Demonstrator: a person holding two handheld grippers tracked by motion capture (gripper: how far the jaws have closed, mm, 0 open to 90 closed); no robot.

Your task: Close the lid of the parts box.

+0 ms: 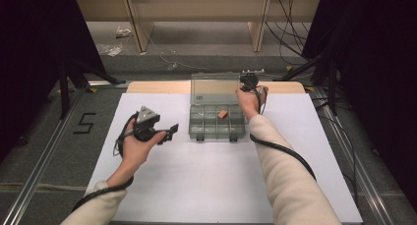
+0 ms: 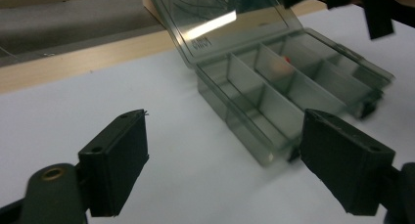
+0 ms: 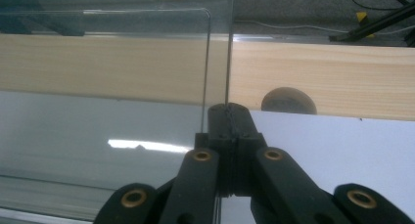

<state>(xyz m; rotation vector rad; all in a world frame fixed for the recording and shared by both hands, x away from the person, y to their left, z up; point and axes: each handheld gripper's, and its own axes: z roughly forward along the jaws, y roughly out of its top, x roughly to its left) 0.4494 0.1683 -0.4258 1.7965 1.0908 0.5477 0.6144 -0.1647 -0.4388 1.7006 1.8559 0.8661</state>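
Observation:
A clear plastic compartment box [image 1: 194, 128] sits at the back middle of the white sheet, its lid [image 1: 214, 90] raised. A small orange piece [image 1: 223, 114] lies in one of its back compartments. My right gripper [image 1: 249, 80] is at the lid's right edge. In the right gripper view it [image 3: 228, 111] is shut on the thin edge of the lid [image 3: 112, 62]. My left gripper [image 1: 170, 132] hovers to the left of the box, open and empty. In the left gripper view its jaws [image 2: 225, 121] stand wide apart, with the box [image 2: 244, 136] and the orange piece [image 2: 287, 60] ahead.
The white sheet [image 1: 211, 185] covers the table out to a wooden strip [image 1: 157, 87] along the back edge. Black stands [image 1: 69, 82] and cables [image 1: 290, 33] are on the floor beyond. A taped number 5 [image 1: 84, 123] marks the floor at the left.

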